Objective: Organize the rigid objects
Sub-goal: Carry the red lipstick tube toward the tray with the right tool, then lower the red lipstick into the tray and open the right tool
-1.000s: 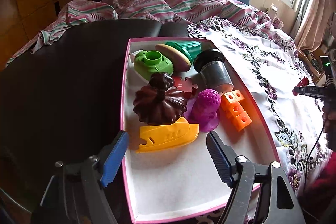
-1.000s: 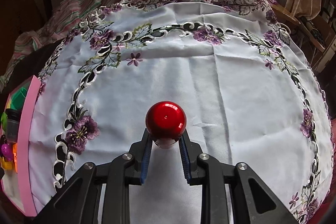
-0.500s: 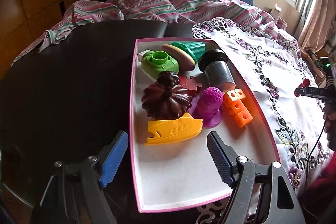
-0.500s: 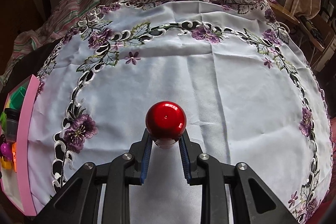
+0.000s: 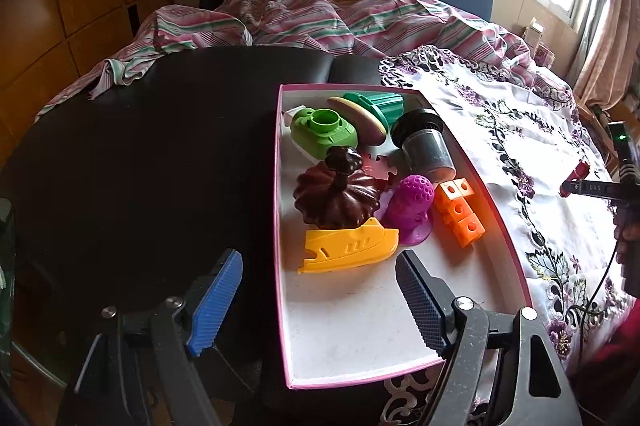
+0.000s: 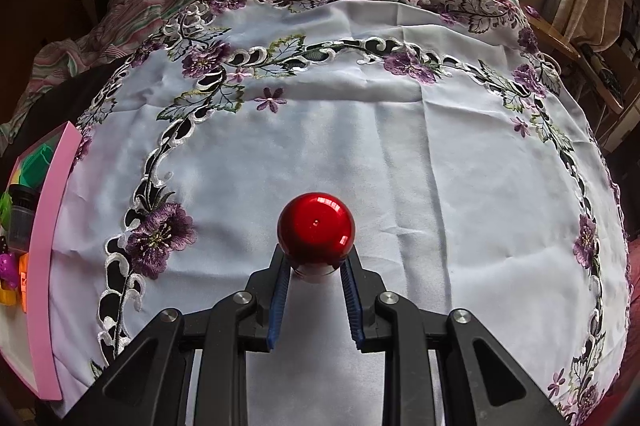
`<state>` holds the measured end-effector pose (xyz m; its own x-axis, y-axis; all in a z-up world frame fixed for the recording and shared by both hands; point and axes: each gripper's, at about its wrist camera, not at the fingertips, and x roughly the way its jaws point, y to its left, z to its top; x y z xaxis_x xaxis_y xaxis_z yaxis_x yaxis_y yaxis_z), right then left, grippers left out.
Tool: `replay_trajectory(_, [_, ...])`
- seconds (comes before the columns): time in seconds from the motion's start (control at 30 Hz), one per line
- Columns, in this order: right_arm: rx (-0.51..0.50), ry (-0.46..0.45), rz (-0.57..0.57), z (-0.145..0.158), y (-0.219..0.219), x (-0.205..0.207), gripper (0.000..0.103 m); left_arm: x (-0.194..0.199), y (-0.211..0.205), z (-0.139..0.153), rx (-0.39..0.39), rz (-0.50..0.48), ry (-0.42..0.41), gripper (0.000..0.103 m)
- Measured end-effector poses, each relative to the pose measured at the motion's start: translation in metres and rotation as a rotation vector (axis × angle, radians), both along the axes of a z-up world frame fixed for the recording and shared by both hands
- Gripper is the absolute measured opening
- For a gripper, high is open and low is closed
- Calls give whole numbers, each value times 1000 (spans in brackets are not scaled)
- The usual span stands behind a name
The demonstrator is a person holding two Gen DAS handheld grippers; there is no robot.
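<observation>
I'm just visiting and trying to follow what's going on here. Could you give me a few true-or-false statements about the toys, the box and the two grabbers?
1. The right gripper is clamped on a red ball. True.
2. The left gripper holds the yellow boat. False: its jaws are open and the boat lies in the pink-rimmed box.
3. The orange cubes are inside the box. True.
4. The red ball is already in the box. False: it is over the embroidered cloth.
5. The purple toy sits on the cloth. False: it is in the box.

A glossy red ball sits clamped above the embroidered cloth, apart from the pink-rimmed toy-filled box.
</observation>
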<state>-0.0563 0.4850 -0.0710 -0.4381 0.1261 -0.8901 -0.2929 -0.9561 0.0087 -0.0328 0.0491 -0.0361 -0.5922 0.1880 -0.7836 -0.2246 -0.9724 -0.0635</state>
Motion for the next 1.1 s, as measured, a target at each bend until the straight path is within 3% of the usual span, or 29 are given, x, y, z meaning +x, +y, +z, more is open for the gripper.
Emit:
replay_trajectory(0.23, [-6, -13, 33, -2, -9, -2, 25, 1, -5, 1, 9, 7, -1, 80])
replay_trajectory(0.43, [-40, 11, 98, 13, -36, -1, 25, 0, -10, 1, 19, 11, 2, 80])
replay_trajectory(0.83, [-137, 70, 505, 61, -179, 15, 25, 1, -24, -1, 46, 40, -4, 80])
replay_trajectory(1.1, [-271, -25, 731, 54, -263, 21, 25, 2, -36, -3, 61, 66, -4, 80])
